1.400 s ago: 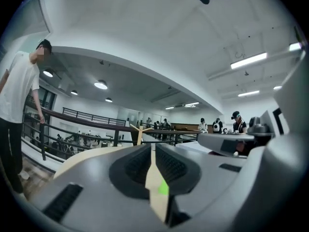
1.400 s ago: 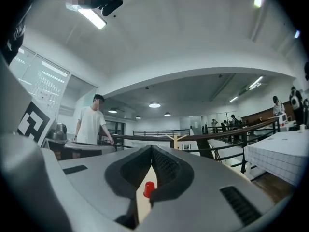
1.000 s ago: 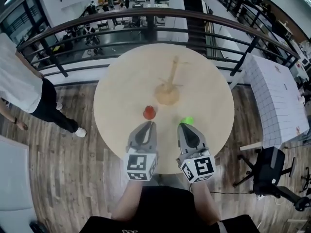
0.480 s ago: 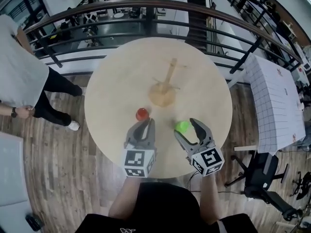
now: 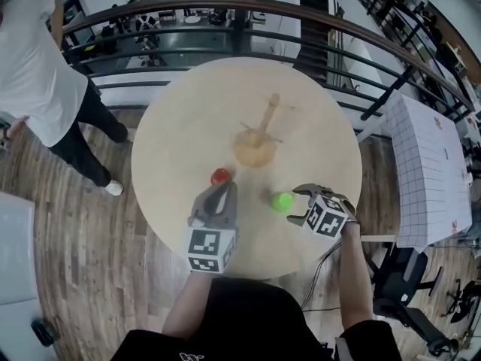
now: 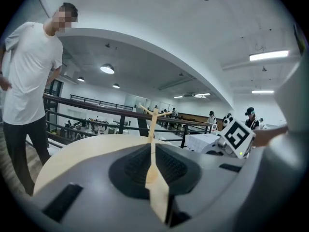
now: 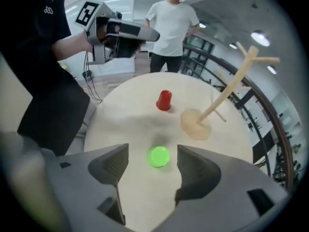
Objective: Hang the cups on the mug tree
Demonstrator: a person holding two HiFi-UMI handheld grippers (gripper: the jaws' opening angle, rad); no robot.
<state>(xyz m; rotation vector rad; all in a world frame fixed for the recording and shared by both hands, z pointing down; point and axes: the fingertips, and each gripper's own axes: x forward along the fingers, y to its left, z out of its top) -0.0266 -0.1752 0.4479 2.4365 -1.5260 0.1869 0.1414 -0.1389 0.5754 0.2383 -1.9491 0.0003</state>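
Right gripper [image 5: 294, 204] reaches in from the near right edge of the table [image 5: 180, 126]. Its jaws are opening and already wide apart. The green cup [image 5: 282, 200] stands on the wood just off the tips, in line with the gap, and neither pad touches it. Left gripper [image 5: 224, 190] hovers over the near left part of the table with its jaws pressed together on nothing. Each gripper's cube carries black-and-white square markers, a pattern rather than readable words.

The green cup is bright, glossy and plain, and shows as a round disc from above. A little farther and to the left, just beyond the left gripper's tips, stands the red cup [image 5: 220, 177]. In the right gripper view it tapers toward its top. Both cups rest on the table, apart from each other.

Farther still, near the table's middle, the mug tree [image 5: 259, 130] rises from a round base. It is a pale wooden pole with bare pegs, and the tabletop between it and the cups is open. A dark railing [image 5: 225, 6] curves behind the table. A person in a white shirt [image 5: 37, 59] stands at the far left, and a grid-patterned surface [image 5: 432, 171] lies to the right.
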